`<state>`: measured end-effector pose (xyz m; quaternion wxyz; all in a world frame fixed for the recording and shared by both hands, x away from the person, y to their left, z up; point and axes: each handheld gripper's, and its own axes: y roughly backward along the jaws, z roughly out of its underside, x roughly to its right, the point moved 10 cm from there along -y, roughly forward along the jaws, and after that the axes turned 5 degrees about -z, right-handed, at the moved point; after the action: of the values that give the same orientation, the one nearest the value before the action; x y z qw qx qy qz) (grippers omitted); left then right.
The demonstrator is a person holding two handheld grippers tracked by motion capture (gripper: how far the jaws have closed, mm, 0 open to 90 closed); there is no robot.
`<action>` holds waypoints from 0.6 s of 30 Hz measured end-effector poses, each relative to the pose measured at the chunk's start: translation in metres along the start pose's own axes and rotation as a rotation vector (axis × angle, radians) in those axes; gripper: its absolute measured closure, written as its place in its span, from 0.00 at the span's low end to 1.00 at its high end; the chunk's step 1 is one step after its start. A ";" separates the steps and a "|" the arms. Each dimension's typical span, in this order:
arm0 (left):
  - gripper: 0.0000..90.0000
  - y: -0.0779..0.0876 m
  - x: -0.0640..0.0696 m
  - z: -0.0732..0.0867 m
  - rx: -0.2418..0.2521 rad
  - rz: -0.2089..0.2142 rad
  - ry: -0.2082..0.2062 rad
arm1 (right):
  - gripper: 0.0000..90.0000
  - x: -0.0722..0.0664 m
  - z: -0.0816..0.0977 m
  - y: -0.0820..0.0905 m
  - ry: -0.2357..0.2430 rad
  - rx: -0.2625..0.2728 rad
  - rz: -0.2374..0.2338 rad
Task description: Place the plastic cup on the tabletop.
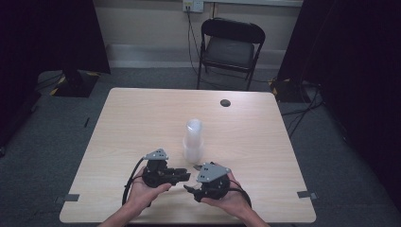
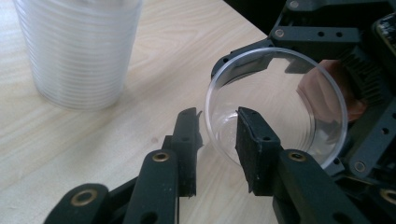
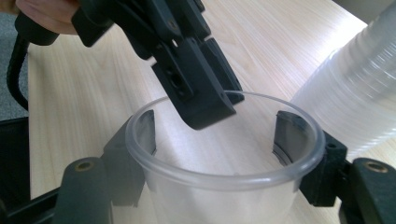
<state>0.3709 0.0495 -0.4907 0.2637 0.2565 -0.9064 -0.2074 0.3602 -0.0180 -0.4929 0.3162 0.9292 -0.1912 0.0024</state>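
Note:
A single clear plastic cup (image 3: 224,182) is gripped from outside by my right gripper (image 3: 217,119), one pad on each side of its wall just under the rim. My left gripper (image 2: 217,114) straddles that cup's (image 2: 280,93) rim: one jaw sits inside the mouth, the other outside, with a small gap to the wall. A tall stack of clear cups (image 1: 194,139) stands upright on the table just beyond both grippers. In the high view the left gripper (image 1: 187,176) and right gripper (image 1: 189,188) meet tip to tip near the table's front edge.
The light wooden table (image 1: 142,123) has a dark round grommet (image 1: 225,102) at its far side. A black folding chair (image 1: 229,47) stands behind the table. Dark curtains hang at both sides, and cables run across the grey floor.

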 end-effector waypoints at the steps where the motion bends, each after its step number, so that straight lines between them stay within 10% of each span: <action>1: 0.77 0.001 0.000 -0.001 0.009 0.005 0.005 | 0.34 0.002 0.001 0.001 -0.008 0.002 0.004; 18: 0.54 0.019 -0.011 -0.011 0.102 -0.044 -0.017 | 0.34 0.024 0.008 0.013 -0.102 0.024 0.048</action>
<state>0.3781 0.0678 -0.4766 0.2381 0.2876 -0.9122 -0.1689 0.3772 -0.0410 -0.4891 0.2946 0.9271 -0.2291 -0.0352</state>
